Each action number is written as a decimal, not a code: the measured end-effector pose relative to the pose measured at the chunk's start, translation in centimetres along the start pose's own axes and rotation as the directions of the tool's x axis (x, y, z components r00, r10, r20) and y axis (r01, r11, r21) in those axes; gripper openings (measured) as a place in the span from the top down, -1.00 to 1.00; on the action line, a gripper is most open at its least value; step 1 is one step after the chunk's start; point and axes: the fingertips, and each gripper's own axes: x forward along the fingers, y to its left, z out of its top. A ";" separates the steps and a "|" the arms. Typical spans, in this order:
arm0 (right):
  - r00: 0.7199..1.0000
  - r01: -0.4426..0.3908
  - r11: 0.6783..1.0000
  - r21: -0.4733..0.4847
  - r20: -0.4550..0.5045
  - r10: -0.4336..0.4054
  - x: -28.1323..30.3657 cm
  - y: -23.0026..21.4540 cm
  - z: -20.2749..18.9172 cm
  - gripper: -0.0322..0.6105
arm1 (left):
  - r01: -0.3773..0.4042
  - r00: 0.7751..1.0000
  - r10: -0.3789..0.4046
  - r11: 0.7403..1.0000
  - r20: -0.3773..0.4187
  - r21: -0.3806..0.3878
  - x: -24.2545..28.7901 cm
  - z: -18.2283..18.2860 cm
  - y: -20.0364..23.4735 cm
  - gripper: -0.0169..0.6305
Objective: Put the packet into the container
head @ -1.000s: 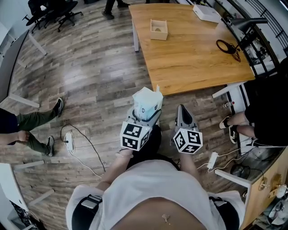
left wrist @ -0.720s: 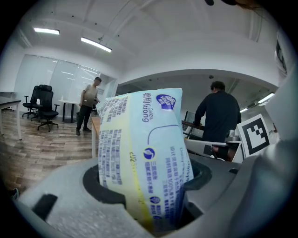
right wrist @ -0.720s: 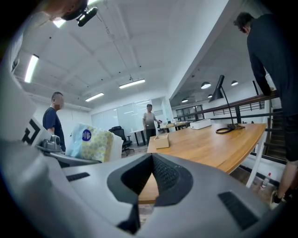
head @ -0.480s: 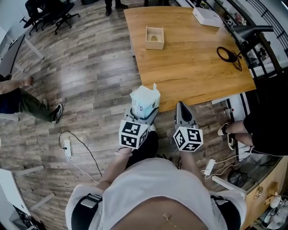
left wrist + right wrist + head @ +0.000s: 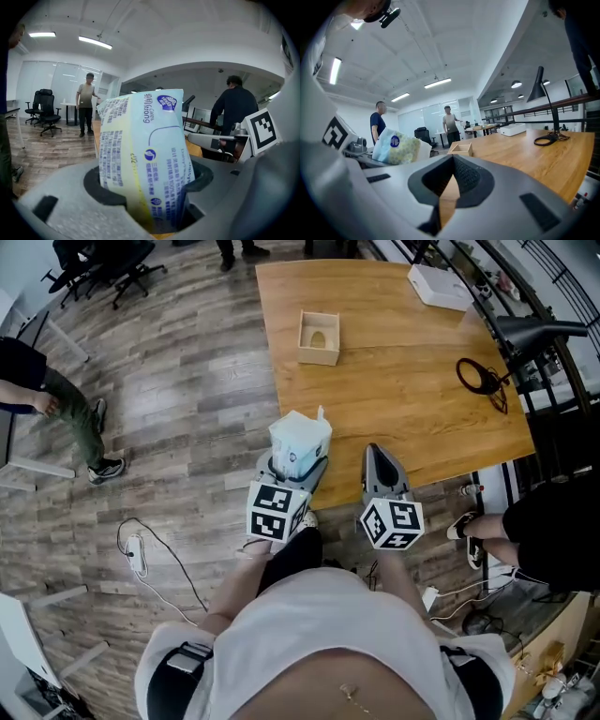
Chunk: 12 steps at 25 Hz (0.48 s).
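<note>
A pale blue and yellow tissue packet [image 5: 300,441] stands upright between the jaws of my left gripper [image 5: 294,468], which is shut on it. It is held over the wood floor, just short of the table's near corner. In the left gripper view the packet [image 5: 140,154] fills the gap between the jaws. The container, a small open wooden box [image 5: 319,337], sits on the wooden table [image 5: 412,399] well ahead of both grippers. My right gripper [image 5: 378,450] is shut and empty, its tip at the table's near edge. From the right gripper view the box [image 5: 461,149] lies ahead.
On the table lie a white flat box [image 5: 439,287] at the far right and a coiled black cable [image 5: 480,377]. A black lamp [image 5: 536,328] stands beside it. A person [image 5: 56,399] walks at the left; another [image 5: 548,538] sits at the right. A power strip [image 5: 137,554] lies on the floor.
The table and wooden box have come nearer and shifted left as I moved forward. The person at the left walked on. Both grippers keep their hold and pose.
</note>
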 end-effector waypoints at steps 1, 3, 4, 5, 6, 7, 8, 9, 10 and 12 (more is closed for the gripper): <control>1.000 -0.007 1.000 -0.003 0.000 0.007 0.7 -0.4 0.3 0.87 | -0.006 1.000 0.006 1.000 -0.005 -0.007 0.7 0.2 0.4 -0.08; 1.000 -0.019 1.000 -0.009 0.002 0.019 2.2 -1.2 0.9 0.87 | -0.013 1.000 0.012 1.000 -0.011 -0.028 2.0 0.6 0.9 -0.08; 1.000 -0.024 1.000 -0.012 0.003 0.024 3.0 -1.6 1.2 0.87 | -0.015 1.000 0.015 0.999 -0.014 -0.036 2.7 0.9 1.2 -0.08; 1.000 -0.030 0.999 -0.013 0.004 0.030 3.8 -1.9 1.5 0.87 | -0.019 1.000 0.018 0.999 -0.017 -0.039 3.3 1.1 1.4 -0.08; 0.999 -0.036 0.999 -0.014 0.006 0.036 4.5 -2.3 1.8 0.87 | -0.023 1.000 0.022 0.999 -0.022 -0.039 4.0 1.4 1.7 -0.08; 0.999 -0.042 0.999 -0.015 0.009 0.043 5.3 -2.5 2.2 0.87 | -0.025 0.999 0.024 0.999 -0.025 -0.038 4.8 1.7 2.0 -0.08; 0.999 -0.048 0.999 -0.015 0.011 0.048 6.1 -2.8 2.5 0.87 | -0.026 0.999 0.025 0.999 -0.026 -0.037 5.5 2.0 2.3 -0.08; 0.999 -0.051 0.999 -0.015 0.013 0.052 6.8 -3.1 2.8 0.87 | -0.026 0.999 0.025 0.999 -0.027 -0.036 6.2 2.4 2.6 -0.08; 0.998 -0.053 0.999 -0.014 0.015 0.053 7.4 -3.4 3.0 0.87 | -0.024 0.999 0.023 0.999 -0.027 -0.036 6.8 2.7 2.8 -0.08; 0.999 -0.049 0.999 -0.009 0.019 0.049 8.3 -4.0 3.5 0.87 | -0.020 0.999 0.019 0.999 -0.029 -0.032 7.7 3.5 3.2 -0.08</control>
